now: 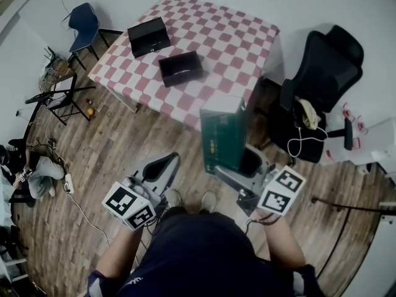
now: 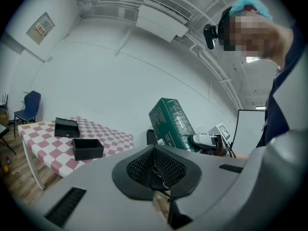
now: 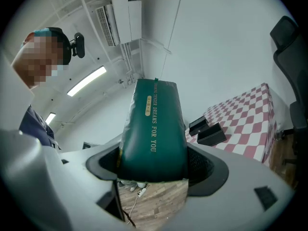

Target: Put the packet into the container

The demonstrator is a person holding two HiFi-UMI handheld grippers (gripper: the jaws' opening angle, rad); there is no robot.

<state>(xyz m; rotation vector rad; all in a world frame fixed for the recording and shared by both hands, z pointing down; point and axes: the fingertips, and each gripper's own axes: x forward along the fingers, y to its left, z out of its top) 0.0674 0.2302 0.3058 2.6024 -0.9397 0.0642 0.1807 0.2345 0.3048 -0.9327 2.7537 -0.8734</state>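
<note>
Just one dark green foil packet point(image 1: 224, 135) here, clamped upright in the right gripper point(image 1: 250, 169), whose jaws are spread wide round it. The left gripper point(image 1: 158, 167) is closed on nothing. Two black open-top rectangular boxes, the near container point(image 1: 180, 68) and the far container point(image 1: 148, 36), are sat at 11 o'clock on the red-and-white checked table point(image 1: 229, 42), well apart from the packet.

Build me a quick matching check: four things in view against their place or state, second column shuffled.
1 green packet
2 nearer black container
3 blue chair
4 left gripper

a shut, empty
b on the checkered table
c held by the right gripper
d left of the table

Pairs: 1-c, 2-b, 3-d, 4-a
</note>
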